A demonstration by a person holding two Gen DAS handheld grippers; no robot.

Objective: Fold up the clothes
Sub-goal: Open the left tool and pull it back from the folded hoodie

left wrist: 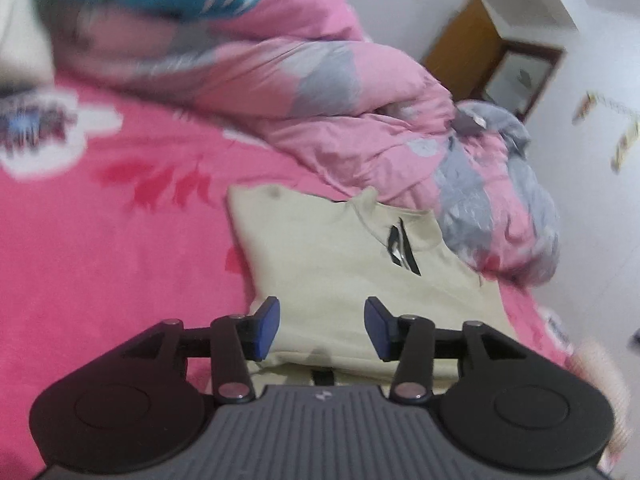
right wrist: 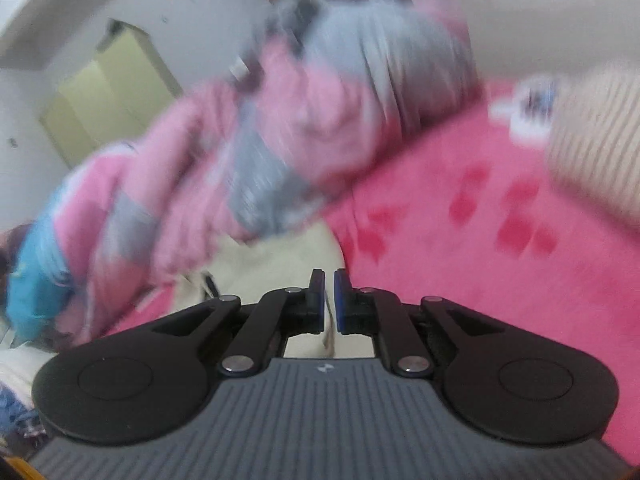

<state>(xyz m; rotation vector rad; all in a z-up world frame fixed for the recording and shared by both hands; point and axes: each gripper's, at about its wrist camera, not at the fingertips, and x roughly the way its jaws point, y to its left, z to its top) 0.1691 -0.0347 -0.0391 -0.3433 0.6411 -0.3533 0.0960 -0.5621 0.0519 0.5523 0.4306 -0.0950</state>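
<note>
Lying ahead: cream cotton T-shirt with black chest print [left wrist: 344,264], a compact rectangle on the pink floral bedsheet [left wrist: 100,260], likely folded.
Left gripper [left wrist: 322,328]: fingers spread, empty, hovering above its near hem.
Right gripper [right wrist: 328,300]: nearly closed; whether it pinches cloth, unclear.

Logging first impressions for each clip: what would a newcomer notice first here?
The bright pink bedsheet fills both views, with a rumpled pink-and-grey quilt heaped along its far side. A cream shirt, partly folded, lies just ahead of the open left gripper. The right gripper is nearly closed at the shirt's edge.
</note>
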